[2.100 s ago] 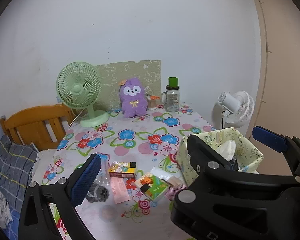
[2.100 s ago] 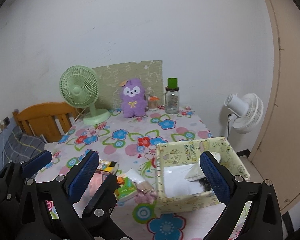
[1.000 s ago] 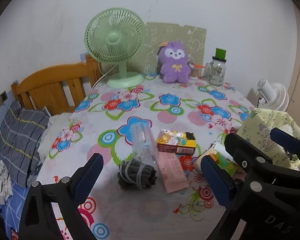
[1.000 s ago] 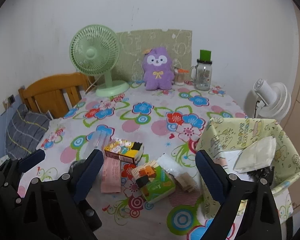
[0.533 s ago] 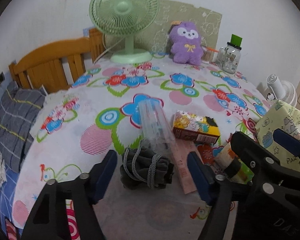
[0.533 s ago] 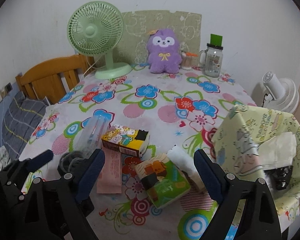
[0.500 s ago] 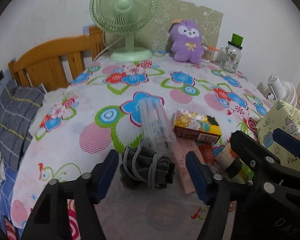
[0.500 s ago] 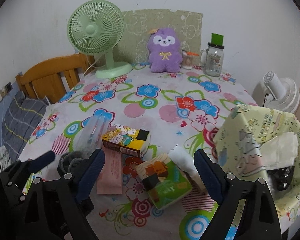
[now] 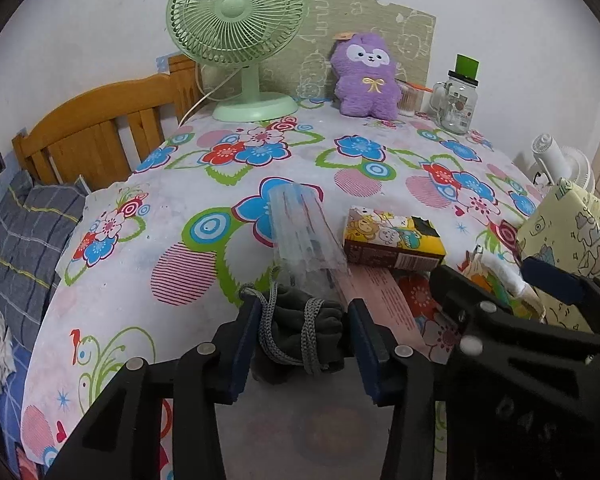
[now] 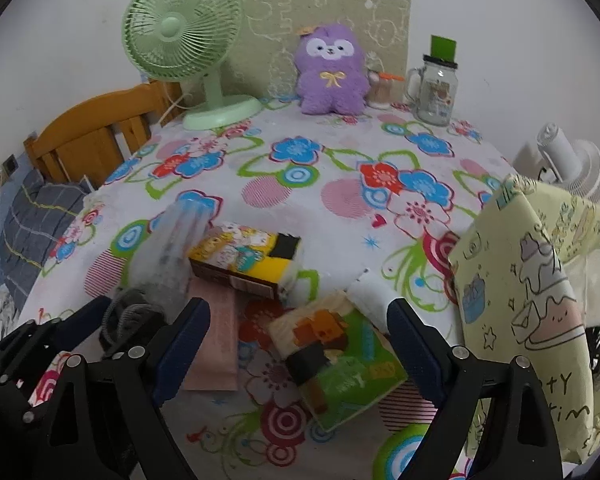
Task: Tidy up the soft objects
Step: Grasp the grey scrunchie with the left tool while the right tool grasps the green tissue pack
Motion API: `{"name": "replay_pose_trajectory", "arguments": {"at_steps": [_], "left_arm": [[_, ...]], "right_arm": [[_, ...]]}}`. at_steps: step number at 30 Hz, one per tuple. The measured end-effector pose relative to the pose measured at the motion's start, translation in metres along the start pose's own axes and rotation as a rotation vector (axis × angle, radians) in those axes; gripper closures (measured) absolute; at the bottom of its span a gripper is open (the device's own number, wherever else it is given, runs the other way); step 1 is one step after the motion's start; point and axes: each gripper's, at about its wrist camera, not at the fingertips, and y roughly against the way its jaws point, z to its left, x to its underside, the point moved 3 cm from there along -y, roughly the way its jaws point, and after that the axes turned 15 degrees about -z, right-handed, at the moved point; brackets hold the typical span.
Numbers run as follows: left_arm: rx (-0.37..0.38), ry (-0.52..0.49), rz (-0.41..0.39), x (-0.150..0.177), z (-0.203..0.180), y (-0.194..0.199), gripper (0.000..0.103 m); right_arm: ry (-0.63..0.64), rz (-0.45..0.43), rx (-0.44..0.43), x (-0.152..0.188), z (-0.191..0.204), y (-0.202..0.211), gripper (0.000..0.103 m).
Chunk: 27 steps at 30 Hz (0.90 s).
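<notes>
My left gripper (image 9: 305, 322) is shut on a dark grey cloth bundle with a cord (image 9: 300, 330) at the table's near edge; the bundle also shows in the right wrist view (image 10: 130, 314). My right gripper (image 10: 298, 330) is open and empty, its fingers either side of a green tissue pack (image 10: 340, 358). A yellow fabric storage box (image 10: 540, 280) stands at the right with a white tissue (image 10: 598, 276) inside. A purple plush toy (image 10: 332, 70) sits at the back.
A clear plastic sleeve (image 9: 304, 236), a yellow cartoon box (image 9: 392, 238) and a pink packet (image 9: 380, 300) lie by the bundle on the floral tablecloth (image 9: 140, 308). A green fan (image 9: 240, 32), glass jar (image 9: 458, 100), white fan (image 10: 572, 164) and wooden headboard (image 9: 96, 136) surround.
My left gripper has come down to the grey bundle and closed its jaws on it. My right gripper has moved lower and closer to the green pack, still open.
</notes>
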Motion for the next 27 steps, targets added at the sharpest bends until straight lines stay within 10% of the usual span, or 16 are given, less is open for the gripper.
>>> {"name": "replay_pose_trajectory", "arguments": {"at_steps": [27], "left_arm": [[0.015, -0.057, 0.004, 0.011, -0.018, 0.016, 0.064]], "right_arm": [[-0.023, 0.080, -0.027, 0.017, -0.007, 0.001, 0.062]]}}
